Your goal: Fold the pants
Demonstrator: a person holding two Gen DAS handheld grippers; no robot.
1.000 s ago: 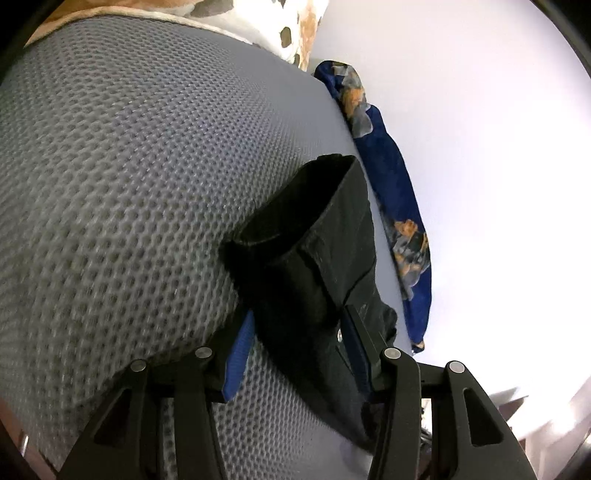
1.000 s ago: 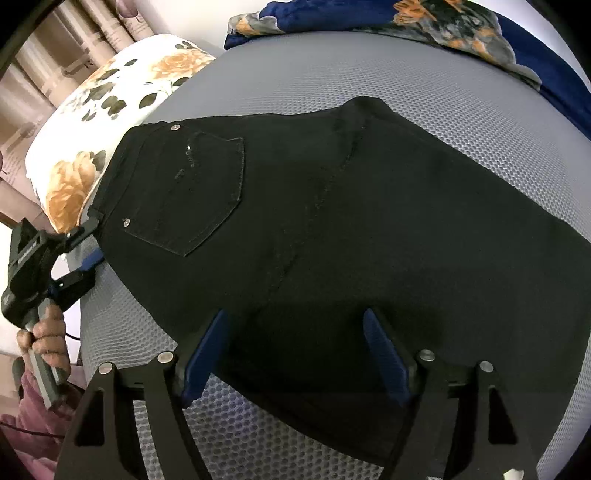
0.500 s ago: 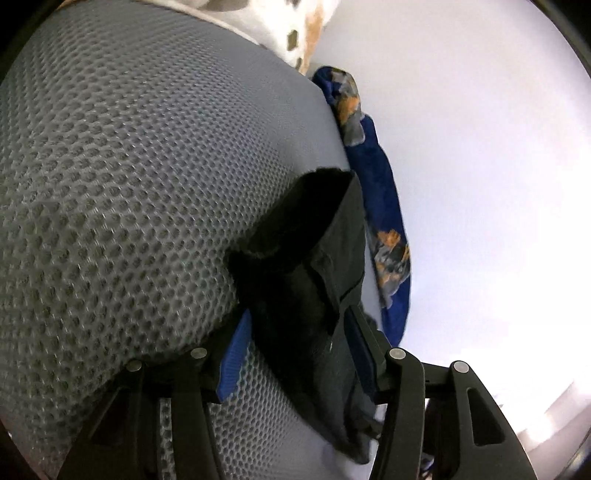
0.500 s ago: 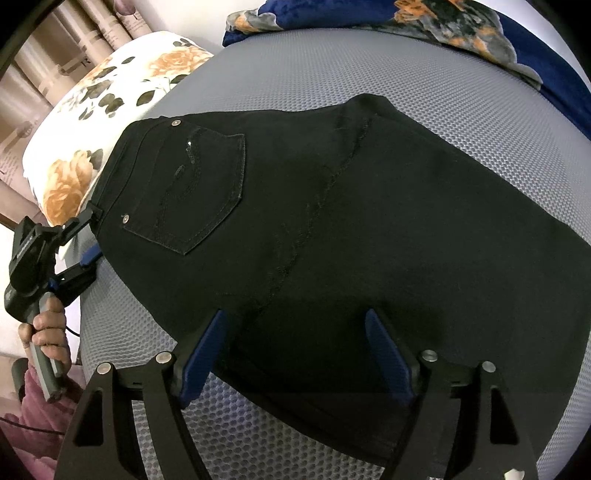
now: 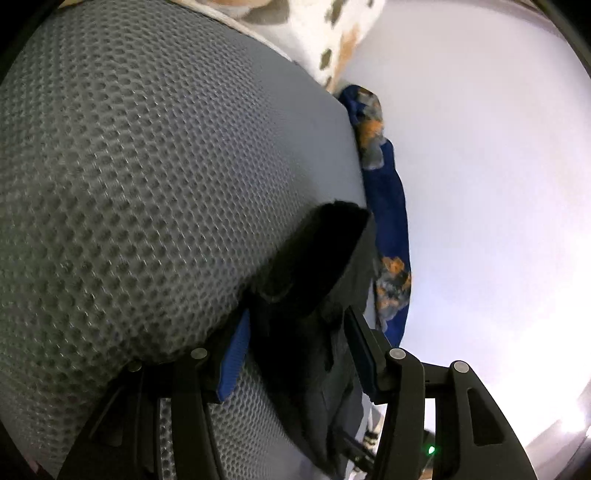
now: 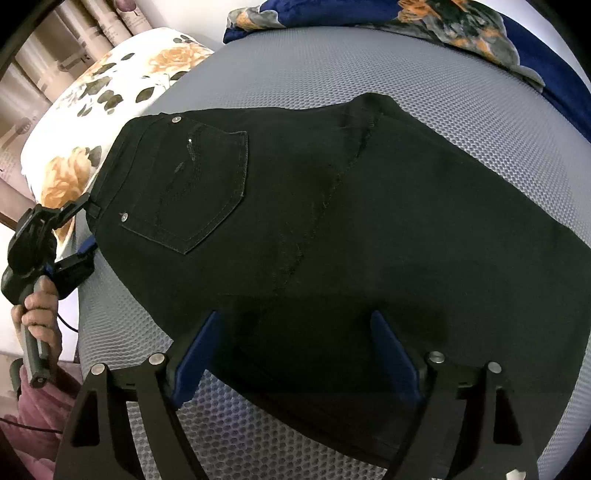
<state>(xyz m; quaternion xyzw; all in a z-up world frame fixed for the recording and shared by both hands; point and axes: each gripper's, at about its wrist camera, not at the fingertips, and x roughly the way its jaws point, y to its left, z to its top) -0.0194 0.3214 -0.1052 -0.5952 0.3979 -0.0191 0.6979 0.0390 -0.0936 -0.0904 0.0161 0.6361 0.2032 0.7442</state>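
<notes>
Right wrist view: curtains (image 6: pixel 55 48) and a floral pillow (image 6: pixel 92 110) stand at the left, beside the grey mesh mattress (image 6: pixel 332 70) that carries the black pants (image 6: pixel 351 221), with a blue floral cloth (image 6: pixel 480 33) along its far edge. The pants' right end runs out of view. At the left edge the left gripper (image 6: pixel 86 225) straddles the waistband, whether clamped I cannot tell; the right gripper (image 6: pixel 295 332), its jaws just widening, stands released over the near edge.

Domestic bedroom. Evidence: bed surface covered by a grey honeycomb-mesh mattress pad (image 6: pixel 369 74); white pillow with orange rose print (image 6: pixel 110 96) at one end; crumpled navy floral blanket (image 6: pixel 498 33) along the far edge beside a plain white wall (image 5: pixel 480 184); beige pleated curtains (image 6: pixel 55 48) behind the pillow. Black pants (image 6: pixel 332 221) spread flat on the pad, consistent with household laundry.
</notes>
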